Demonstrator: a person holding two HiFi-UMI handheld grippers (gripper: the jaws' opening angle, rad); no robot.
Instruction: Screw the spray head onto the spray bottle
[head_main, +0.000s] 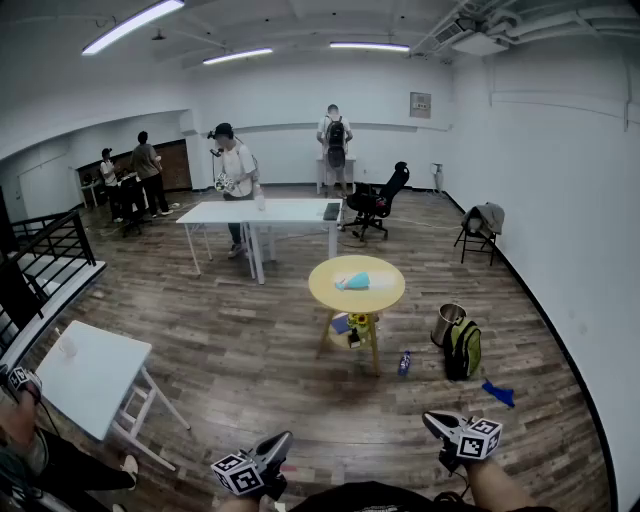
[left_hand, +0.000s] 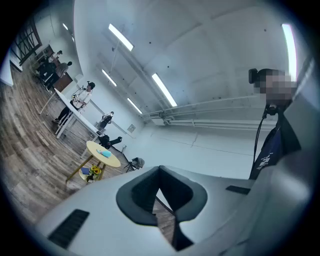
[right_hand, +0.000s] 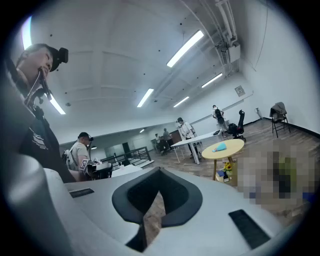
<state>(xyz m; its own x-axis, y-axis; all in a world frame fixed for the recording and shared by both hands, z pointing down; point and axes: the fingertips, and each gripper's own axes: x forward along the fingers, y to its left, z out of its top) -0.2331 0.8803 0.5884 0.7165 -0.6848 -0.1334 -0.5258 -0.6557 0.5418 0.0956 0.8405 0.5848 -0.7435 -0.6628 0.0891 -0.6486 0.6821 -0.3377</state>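
A light blue object (head_main: 353, 282), too far off to identify, lies on a round yellow table (head_main: 330, 296) in the middle of the room. It also shows in the left gripper view (left_hand: 106, 154) and in the right gripper view (right_hand: 219, 147). No spray head can be made out. My left gripper (head_main: 284, 438) and right gripper (head_main: 429, 419) are at the bottom edge of the head view, far from the table. Both are shut with nothing between the jaws, as the left gripper (left_hand: 160, 176) and the right gripper (right_hand: 159, 174) show in their own views.
The table's lower shelf holds sunflowers (head_main: 358, 322). A metal bucket (head_main: 448, 323), a green backpack (head_main: 462, 349) and a small bottle (head_main: 404, 362) are on the floor to its right. A small white table (head_main: 95, 375) stands at left. Long white tables (head_main: 262, 211) and several people are behind.
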